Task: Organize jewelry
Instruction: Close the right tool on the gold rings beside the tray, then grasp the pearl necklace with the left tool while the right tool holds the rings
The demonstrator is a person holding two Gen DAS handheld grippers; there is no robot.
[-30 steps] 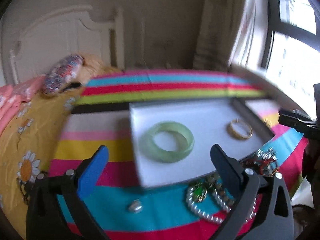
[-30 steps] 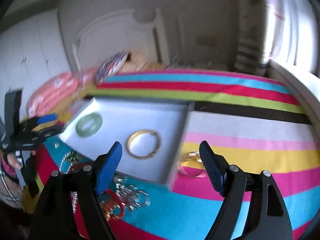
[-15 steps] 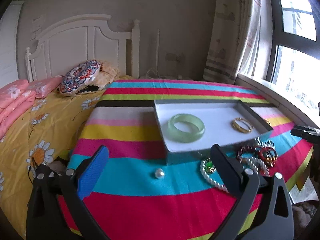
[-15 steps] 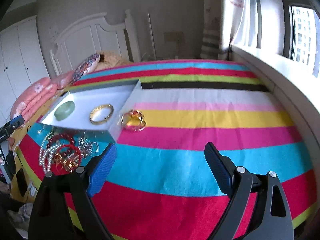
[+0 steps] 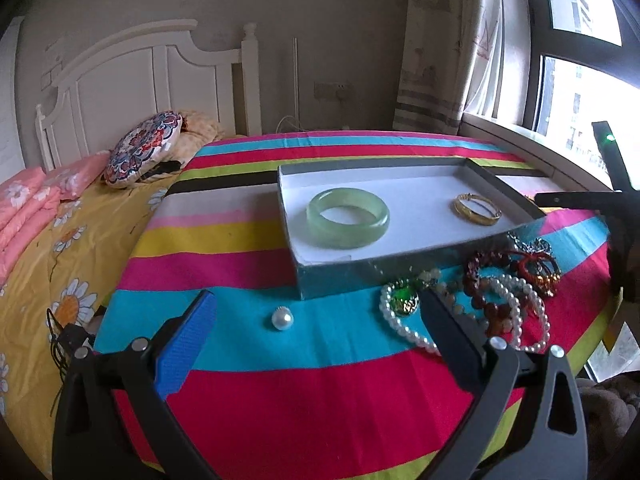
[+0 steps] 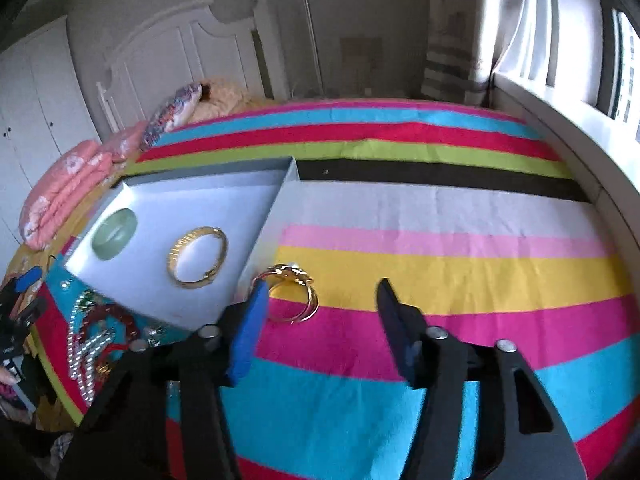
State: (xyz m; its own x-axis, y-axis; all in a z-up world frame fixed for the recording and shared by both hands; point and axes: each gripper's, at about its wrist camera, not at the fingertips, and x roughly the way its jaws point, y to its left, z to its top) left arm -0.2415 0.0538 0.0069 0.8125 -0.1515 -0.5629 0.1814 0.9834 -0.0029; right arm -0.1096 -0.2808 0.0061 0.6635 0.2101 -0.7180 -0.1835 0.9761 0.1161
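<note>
Your right gripper has its jaws part-spread and empty, having just been closing; the left gripper stands wide open, also empty. Just ahead of the right gripper's blue finger lies the gold ring bangle, flat on the striped cover, offset toward that left-hand finger, not centred. Being round, it shows no long axis; its ornate top faces away from you. It touches or nearly touches the tray, outside it. Your right hand is the nearer.
</note>
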